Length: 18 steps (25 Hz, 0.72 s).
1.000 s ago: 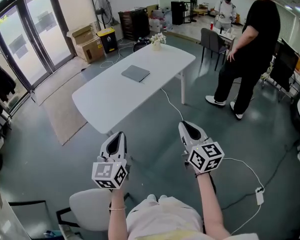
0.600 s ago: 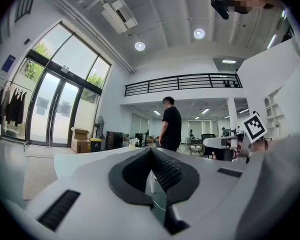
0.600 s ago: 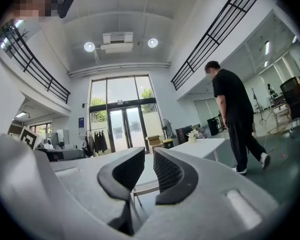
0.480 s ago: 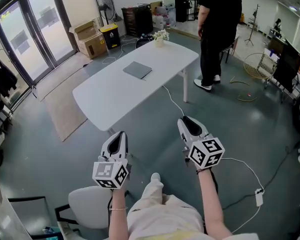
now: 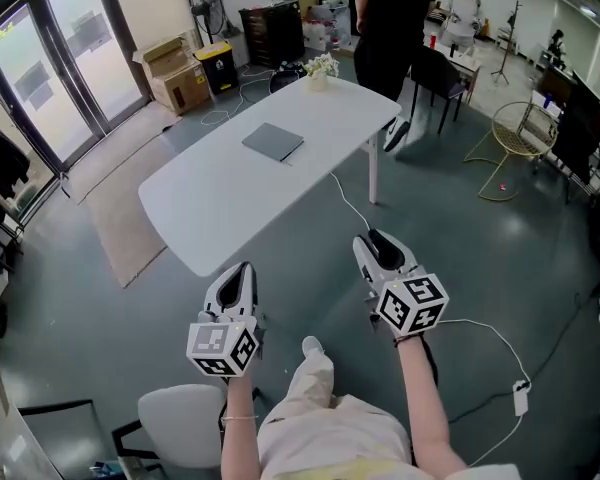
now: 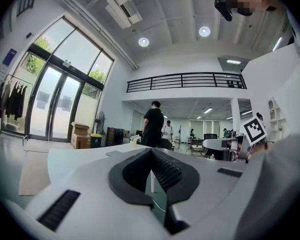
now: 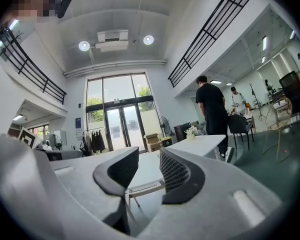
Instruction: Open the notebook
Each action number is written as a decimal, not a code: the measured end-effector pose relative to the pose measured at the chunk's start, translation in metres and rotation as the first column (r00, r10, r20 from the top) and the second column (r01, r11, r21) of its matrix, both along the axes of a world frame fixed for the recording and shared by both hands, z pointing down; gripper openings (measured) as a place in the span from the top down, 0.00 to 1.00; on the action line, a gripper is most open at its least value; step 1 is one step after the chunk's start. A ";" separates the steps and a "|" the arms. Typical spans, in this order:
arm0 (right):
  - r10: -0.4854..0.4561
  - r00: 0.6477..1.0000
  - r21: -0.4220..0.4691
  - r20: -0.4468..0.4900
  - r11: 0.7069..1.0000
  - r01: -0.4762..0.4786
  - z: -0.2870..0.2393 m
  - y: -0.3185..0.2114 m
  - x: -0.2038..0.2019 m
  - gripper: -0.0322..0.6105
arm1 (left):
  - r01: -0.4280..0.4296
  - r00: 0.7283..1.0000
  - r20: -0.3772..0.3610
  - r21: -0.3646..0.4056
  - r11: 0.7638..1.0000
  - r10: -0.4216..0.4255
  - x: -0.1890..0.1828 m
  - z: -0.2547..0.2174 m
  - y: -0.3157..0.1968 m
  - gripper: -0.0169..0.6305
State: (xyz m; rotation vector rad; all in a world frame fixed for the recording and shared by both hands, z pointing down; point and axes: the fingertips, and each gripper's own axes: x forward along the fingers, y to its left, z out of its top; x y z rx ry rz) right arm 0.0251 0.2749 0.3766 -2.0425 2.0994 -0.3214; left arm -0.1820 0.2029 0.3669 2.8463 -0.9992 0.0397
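A closed grey notebook (image 5: pixel 272 141) lies flat on the white table (image 5: pixel 220 193), well ahead of both grippers. My left gripper (image 5: pixel 242 268) is held level over the floor, short of the table's near end, with its jaws shut and nothing in them; its own view shows the tips meeting (image 6: pixel 151 152). My right gripper (image 5: pixel 372 238) is level beside it, to the right of the table's near corner. Its jaws are opening, with a clear gap (image 7: pixel 149 165) and nothing between them. Neither gripper touches the notebook or the table.
A small vase of flowers (image 5: pixel 320 68) stands at the table's far end. A person in black (image 5: pixel 390 18) walks just beyond it, near a dark chair (image 5: pixel 435 73). A cable (image 5: pixel 346 203) runs across the floor. A white seat (image 5: pixel 180 418) is behind me; cardboard boxes (image 5: pixel 170 73) sit at the back left.
Both grippers have moved a little toward the table as I step forward. The right jaws have parted. The person in black has walked from the right side to the table's far end.
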 end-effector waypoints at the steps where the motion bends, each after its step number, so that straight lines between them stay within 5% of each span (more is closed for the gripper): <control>1: -0.002 1.000 -0.006 0.000 1.000 0.002 0.003 -0.008 0.005 0.77 | -0.001 1.000 -0.002 -0.007 1.000 0.001 0.006 0.003 -0.008 0.98; 18: -0.038 0.998 -0.038 0.050 0.998 0.040 0.011 -0.170 0.060 0.76 | 0.001 1.000 -0.027 -0.051 0.999 -0.003 0.081 0.005 -0.163 0.98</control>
